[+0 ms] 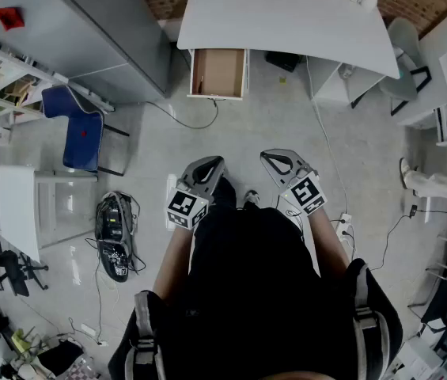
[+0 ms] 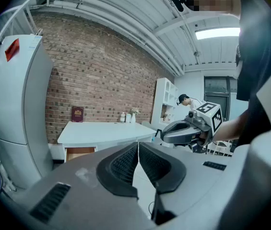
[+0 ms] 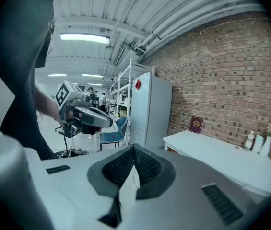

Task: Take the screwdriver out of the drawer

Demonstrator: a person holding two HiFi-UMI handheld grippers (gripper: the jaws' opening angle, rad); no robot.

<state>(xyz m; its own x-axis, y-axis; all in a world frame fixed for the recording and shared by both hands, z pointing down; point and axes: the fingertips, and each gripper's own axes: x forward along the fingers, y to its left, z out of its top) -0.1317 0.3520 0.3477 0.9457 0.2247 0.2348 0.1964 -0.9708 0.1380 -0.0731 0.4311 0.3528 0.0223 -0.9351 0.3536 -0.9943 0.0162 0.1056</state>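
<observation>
I hold my left gripper (image 2: 138,150) and my right gripper (image 3: 134,153) side by side in front of my body, both tipped a little downward. Each gripper's own view shows its ribbed black pads pressed together at the tips with nothing between them. In the head view the drawer (image 1: 218,71) lies at about 12 o'clock from my grippers and well apart from them. It is pulled open from under the left end of the white desk (image 1: 286,14), and the part of its brown inside that I can see from here looks bare. I cannot make out the screwdriver in any view, so I cannot say where in the drawer it lies. A tall grey fridge (image 1: 96,30) stands at about 10 o'clock beside the desk, against the brick wall (image 2: 97,80). A blue chair (image 1: 81,129) sits at 9 o'clock on the pale floor (image 1: 286,109). A small red book (image 2: 77,114) leans upright on the desk against the wall.
</observation>
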